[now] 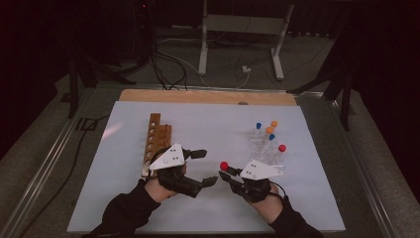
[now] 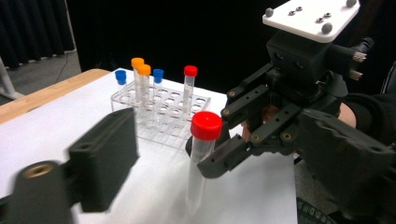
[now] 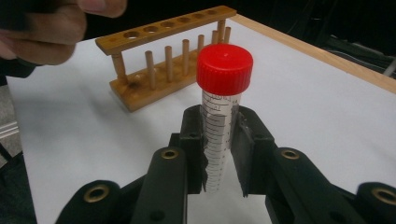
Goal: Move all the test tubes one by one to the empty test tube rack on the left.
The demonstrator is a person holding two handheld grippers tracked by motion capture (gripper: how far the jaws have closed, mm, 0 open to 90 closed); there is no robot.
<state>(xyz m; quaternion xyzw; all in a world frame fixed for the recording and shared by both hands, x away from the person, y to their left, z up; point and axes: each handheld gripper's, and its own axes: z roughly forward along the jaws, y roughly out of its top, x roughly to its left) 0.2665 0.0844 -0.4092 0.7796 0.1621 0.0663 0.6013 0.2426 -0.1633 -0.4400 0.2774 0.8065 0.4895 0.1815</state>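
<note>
Lab-style recording room, not home. Centre of high view: wooden-edged table (image 1: 208, 95) under plain white sheet (image 1: 218, 129). Left of centre: brown wooden test-tube rack with holes and pegs (image 1: 154, 141). Right of centre: clear plastic grid rack (image 1: 265, 148) with blue-, orange- and red-capped tubes. Top centre: white metal stand legs (image 1: 241, 29) on grey floor, loose black cables (image 1: 163, 64) beside them. Black curtains across top edge, dim light all round.

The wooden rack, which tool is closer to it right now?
Left. The left tool sits right beside the wooden rack, by its near end. The right tool is farther across the table, holding a red-capped tube.
</note>
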